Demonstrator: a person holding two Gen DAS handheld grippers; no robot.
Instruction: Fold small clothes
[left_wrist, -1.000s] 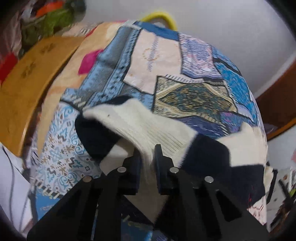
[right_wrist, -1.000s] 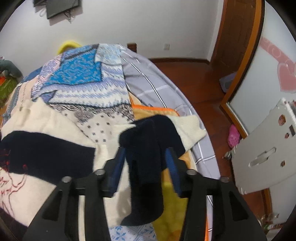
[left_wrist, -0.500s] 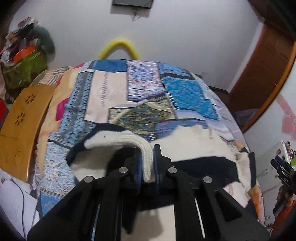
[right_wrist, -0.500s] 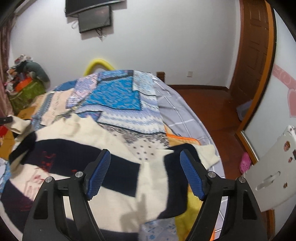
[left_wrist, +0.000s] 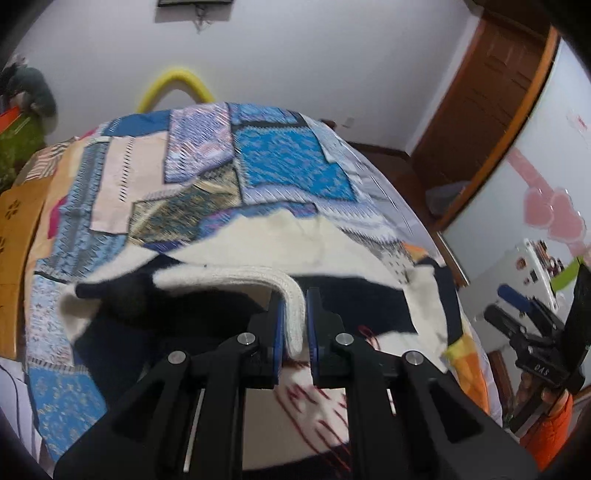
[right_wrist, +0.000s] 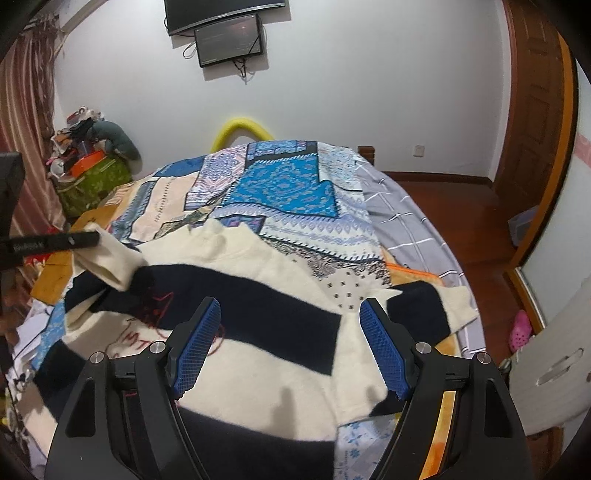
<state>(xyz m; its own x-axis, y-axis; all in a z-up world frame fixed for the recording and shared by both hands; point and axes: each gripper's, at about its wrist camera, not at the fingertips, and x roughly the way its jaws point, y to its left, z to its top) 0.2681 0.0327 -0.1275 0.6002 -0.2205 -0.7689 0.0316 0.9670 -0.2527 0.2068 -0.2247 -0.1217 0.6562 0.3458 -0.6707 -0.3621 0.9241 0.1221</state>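
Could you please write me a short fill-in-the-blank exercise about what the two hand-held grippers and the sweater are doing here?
1. The left hand-held gripper is shut on the sweater's cream ____.
2. The right hand-held gripper hovers with its jaws ____.
3. The sweater has cream and ____ stripes.
4. It lies on a ____ bedspread.

Missing words: cuff; open; navy; patchwork

The far half of the patchwork quilt (right_wrist: 280, 188) is lying bare, while the striped sweater (right_wrist: 258, 317) is covering the near half (clutter pile (right_wrist: 92, 162) crowding the left edge).
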